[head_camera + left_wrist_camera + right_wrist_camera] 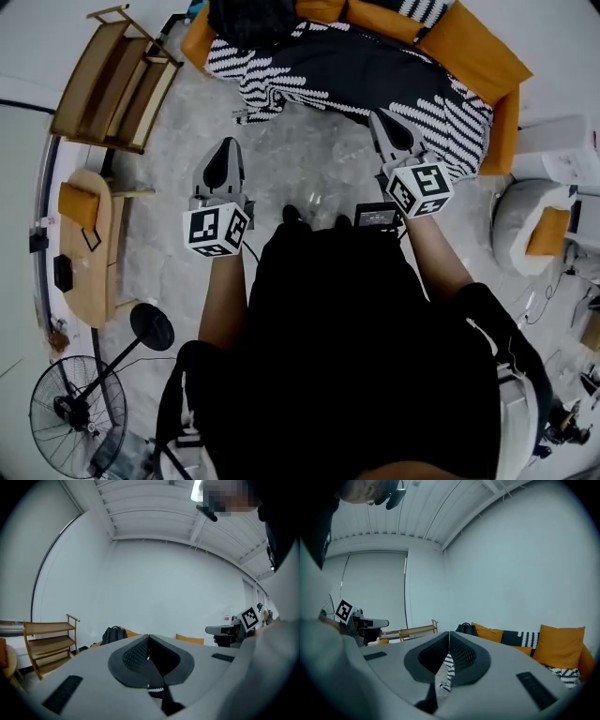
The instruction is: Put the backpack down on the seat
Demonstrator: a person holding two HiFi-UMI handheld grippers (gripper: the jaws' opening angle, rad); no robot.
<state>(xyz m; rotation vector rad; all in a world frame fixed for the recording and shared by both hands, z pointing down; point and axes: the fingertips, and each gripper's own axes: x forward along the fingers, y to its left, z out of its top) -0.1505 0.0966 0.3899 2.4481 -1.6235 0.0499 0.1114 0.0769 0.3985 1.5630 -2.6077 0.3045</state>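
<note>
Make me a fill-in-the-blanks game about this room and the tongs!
1. The backpack lying on the orange sofa is coloured ____.
2. The left tongs and the right tongs are both shut and hold ____.
3. The zigzag blanket spread over the sofa is black and ____.

Missing words: black; nothing; white.

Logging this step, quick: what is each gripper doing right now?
Left gripper: jaws closed, holding nothing.
Right gripper: jaws closed, holding nothing.
</note>
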